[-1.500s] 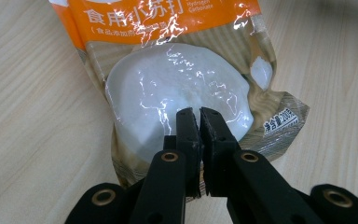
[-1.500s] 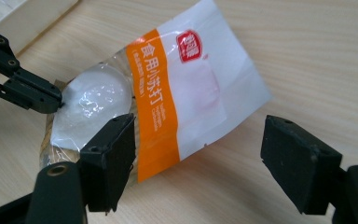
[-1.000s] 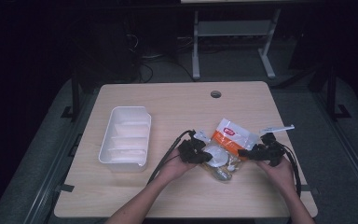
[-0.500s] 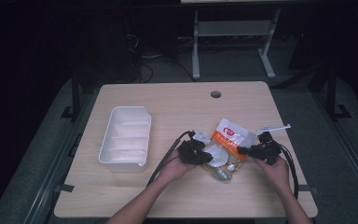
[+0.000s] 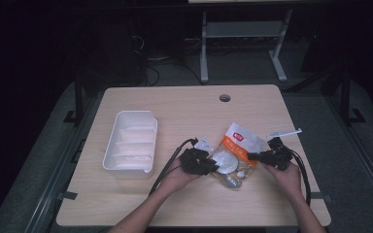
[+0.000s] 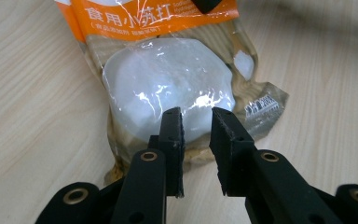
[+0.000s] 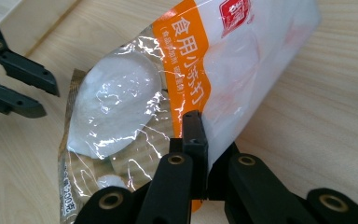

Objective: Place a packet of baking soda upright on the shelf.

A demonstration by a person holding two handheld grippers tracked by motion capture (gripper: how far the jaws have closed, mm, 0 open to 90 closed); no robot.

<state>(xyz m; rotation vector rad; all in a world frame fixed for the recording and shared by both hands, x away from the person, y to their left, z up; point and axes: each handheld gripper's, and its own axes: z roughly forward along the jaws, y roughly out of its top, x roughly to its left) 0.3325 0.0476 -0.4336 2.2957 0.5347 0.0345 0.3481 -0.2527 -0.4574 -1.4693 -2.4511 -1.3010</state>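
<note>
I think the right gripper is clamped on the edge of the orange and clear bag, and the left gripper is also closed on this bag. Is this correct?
Not quite. The right gripper is indeed clamped on the edge of the bag, but the left gripper is open: in the left gripper view its jaws stand apart with a gap between them, pointing at the bag's white lump without gripping it.

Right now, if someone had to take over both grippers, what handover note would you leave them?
Right gripper: shut on the edge of the orange-and-clear packet, lifting that side off the table.
Left gripper: open, jaws aimed at the packet's bottom end with the white lump, not gripping.
White tray: on the table to the left, apart from the packet.
Done: packet pinched on one side.
Left, probably: close the left gripper on the packet; it looks unopened.
</note>
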